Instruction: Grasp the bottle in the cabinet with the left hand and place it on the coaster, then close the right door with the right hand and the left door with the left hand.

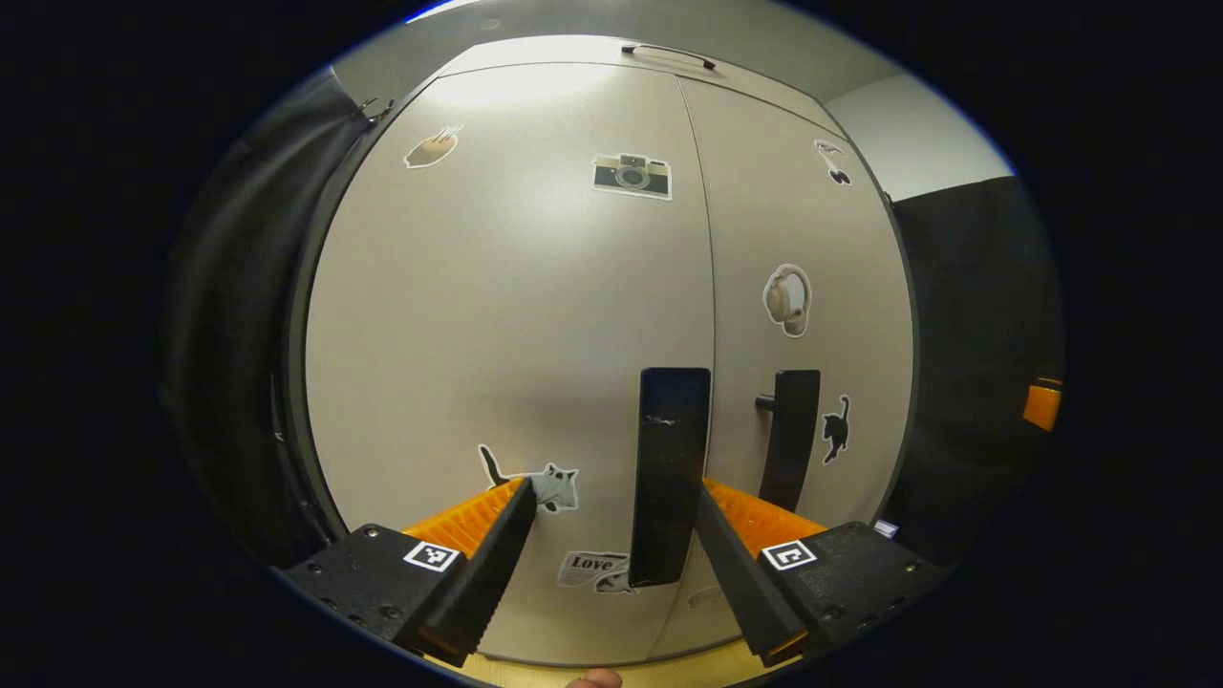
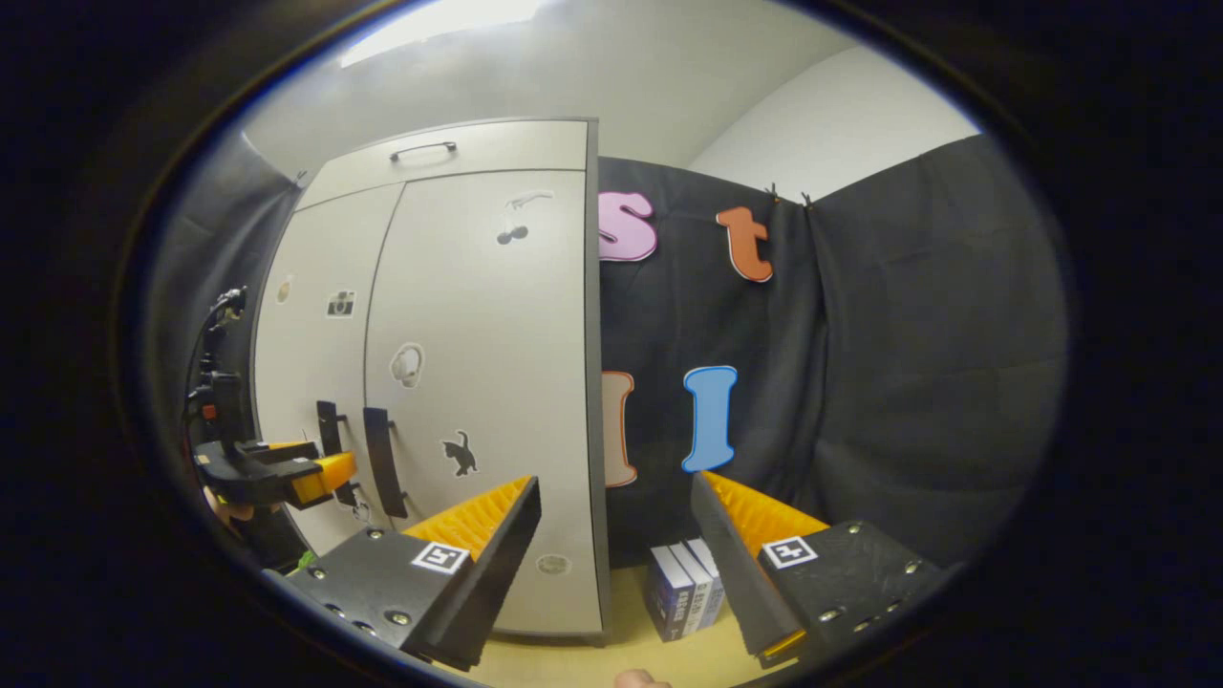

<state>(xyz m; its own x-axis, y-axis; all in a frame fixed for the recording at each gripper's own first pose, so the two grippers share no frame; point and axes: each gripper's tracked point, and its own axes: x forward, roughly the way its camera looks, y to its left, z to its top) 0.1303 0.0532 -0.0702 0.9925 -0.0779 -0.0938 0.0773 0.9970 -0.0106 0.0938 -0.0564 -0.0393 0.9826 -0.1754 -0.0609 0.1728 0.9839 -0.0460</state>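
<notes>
Left claw [image 1: 611,516] gapes, left door's handle [image 1: 669,478] between its fingers.

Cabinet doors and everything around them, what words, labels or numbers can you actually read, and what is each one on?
"Love": on a sticker low on the left door, beside the left handle.
Books standing on the table beside the cabinet: spine print too small to read.
Square marker tags on the left tongs and right tongs: patterns, no readable text.
Other door stickers, camera and cat: pictures, no words.
</notes>
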